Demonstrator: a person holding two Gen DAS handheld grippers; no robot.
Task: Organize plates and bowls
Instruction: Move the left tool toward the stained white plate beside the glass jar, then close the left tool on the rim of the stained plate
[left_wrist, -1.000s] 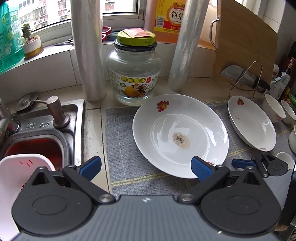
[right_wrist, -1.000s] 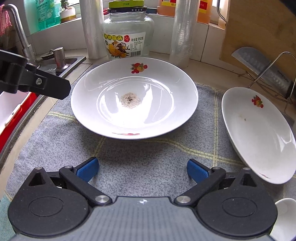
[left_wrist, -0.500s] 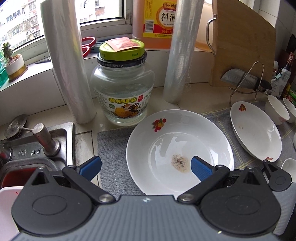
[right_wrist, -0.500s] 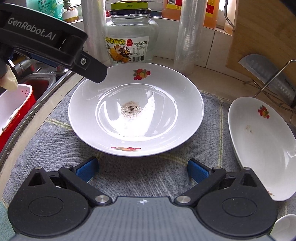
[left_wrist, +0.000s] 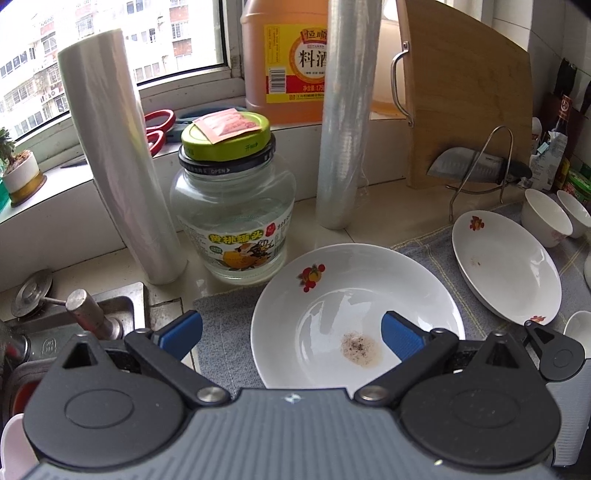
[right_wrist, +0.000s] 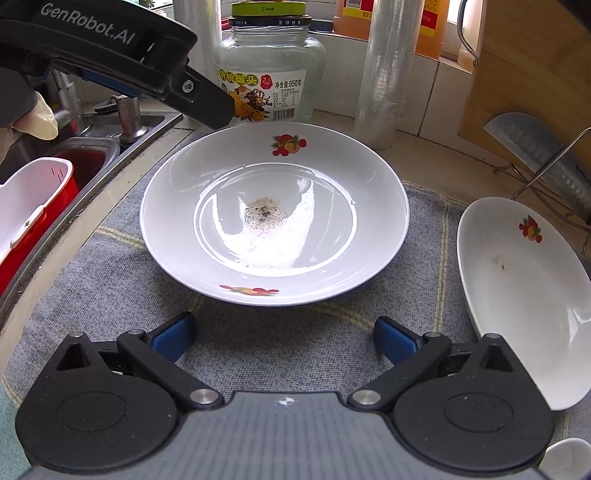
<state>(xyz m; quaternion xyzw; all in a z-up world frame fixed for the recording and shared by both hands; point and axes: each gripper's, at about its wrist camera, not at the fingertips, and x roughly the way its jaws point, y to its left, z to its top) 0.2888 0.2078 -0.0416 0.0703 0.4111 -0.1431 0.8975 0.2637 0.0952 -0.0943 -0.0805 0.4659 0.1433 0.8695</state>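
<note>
White plate (right_wrist: 273, 218), ahead of right tongs (right_wrist: 284, 336)

Left wrist looks down, close above the plate (left_wrist: 354, 295); right wrist – lower, probably nearer – shares it (window behind).

"GenRobot.AI" on left gripper (right_wrist: 207, 107); "950" on jar (right_wrist: 271, 74)

Glossy white plate (right_wrist: 332, 177); rough grey cloth mat (right_wrist: 110, 288); clear glass jar (left_wrist: 232, 206).
</note>
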